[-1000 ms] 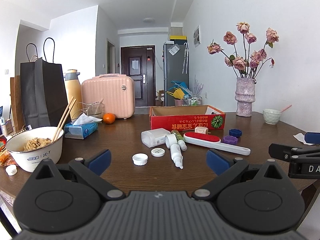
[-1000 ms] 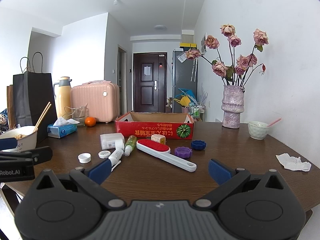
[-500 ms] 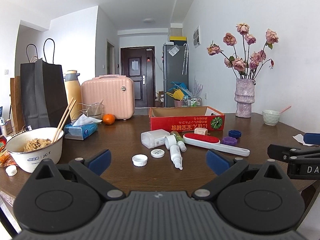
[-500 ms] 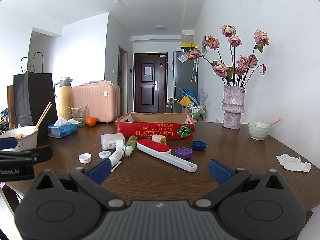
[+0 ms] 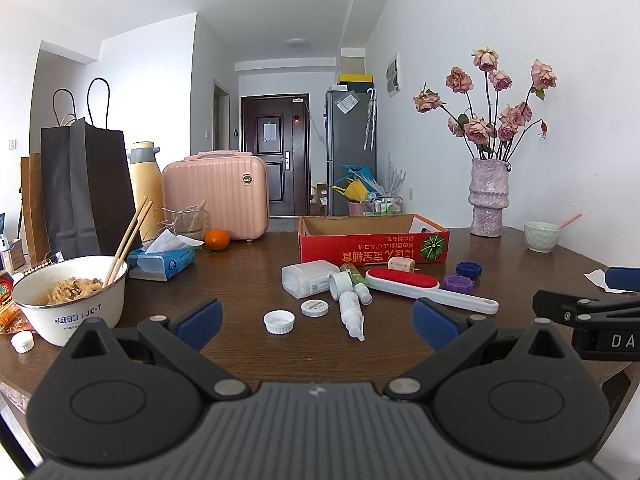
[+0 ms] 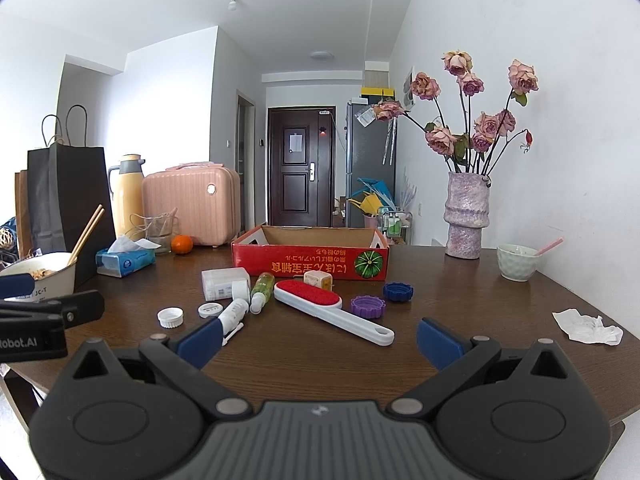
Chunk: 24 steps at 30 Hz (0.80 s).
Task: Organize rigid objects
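Note:
A red cardboard box [image 5: 372,242] [image 6: 310,258] stands open at mid-table. In front of it lie a white container [image 5: 308,278], a green bottle [image 6: 262,286], a white dropper bottle [image 5: 351,314], a red-and-white lint brush [image 6: 332,310], a small beige block [image 6: 318,279], purple [image 6: 368,306] and blue [image 6: 398,291] caps, and white caps [image 5: 279,321] [image 5: 315,307]. My left gripper [image 5: 316,326] is open and empty, short of the white caps. My right gripper [image 6: 318,338] is open and empty, just short of the brush handle.
At left stand a noodle bowl with chopsticks [image 5: 74,302], a tissue pack [image 5: 162,262], an orange [image 5: 217,239], a pink case [image 5: 216,196], a thermos and paper bags. At right are a flower vase [image 6: 467,216], a small bowl [image 6: 519,262] and crumpled paper [image 6: 586,326].
Both grippers have crept slightly forward toward the objects. Nothing on the table has moved.

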Available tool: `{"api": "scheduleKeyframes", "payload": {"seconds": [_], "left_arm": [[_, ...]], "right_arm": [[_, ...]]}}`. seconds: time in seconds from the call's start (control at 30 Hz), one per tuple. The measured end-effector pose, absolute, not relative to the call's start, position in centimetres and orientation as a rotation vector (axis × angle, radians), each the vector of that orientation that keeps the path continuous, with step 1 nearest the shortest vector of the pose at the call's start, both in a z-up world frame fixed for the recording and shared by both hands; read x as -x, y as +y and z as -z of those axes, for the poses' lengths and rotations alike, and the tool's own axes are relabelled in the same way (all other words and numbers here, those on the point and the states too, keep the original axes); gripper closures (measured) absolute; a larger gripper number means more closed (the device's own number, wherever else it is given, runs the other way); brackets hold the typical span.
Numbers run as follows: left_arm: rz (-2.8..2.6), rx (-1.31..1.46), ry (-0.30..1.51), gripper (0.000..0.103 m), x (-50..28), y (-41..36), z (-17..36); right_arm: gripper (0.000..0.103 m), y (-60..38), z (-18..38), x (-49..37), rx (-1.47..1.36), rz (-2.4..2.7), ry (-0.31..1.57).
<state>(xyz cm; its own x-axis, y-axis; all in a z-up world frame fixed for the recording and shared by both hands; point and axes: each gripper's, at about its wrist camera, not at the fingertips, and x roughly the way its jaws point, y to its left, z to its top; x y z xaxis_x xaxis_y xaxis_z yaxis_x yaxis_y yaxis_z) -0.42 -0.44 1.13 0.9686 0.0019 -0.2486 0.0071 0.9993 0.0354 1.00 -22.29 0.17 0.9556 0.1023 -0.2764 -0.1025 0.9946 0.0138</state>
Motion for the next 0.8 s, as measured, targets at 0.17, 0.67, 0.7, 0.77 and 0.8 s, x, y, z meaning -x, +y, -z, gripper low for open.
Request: {"api": "scheduleKeyframes", "payload": {"seconds": [0.17,0.67,0.7,0.77,0.8], "left_arm": [[0.002,-0.032,0.253,0.000,0.3,-0.4,-1.4],[0.005,-0.042,0.301,0.000,-4.1,-0.3,-0.8],[0.006,-0.043,0.303,0.000,-4.4,-0.3,-0.8],[0.004,-0.042,0.308,0.000,-5.0,-0.3,-0.6],[0.004,-0.040,0.312,0.000,-5.4,-0.2,-0.6]], "right_arm": [[0.000,-22.3,-0.4,-1.4,0.004,-0.105,0.276],[0.000,-21.3,-0.1,-4.6,0.027,-0.126,0.313],[0.000,-21.3,-0.1,-4.9,0.028,-0.128,0.314],[0.000,-21.3,-0.1,-5.5,0.027,-0.129,0.317],[0.000,-21.3,-0.1,-5.9,0.025,-0.130,0.318]]}}
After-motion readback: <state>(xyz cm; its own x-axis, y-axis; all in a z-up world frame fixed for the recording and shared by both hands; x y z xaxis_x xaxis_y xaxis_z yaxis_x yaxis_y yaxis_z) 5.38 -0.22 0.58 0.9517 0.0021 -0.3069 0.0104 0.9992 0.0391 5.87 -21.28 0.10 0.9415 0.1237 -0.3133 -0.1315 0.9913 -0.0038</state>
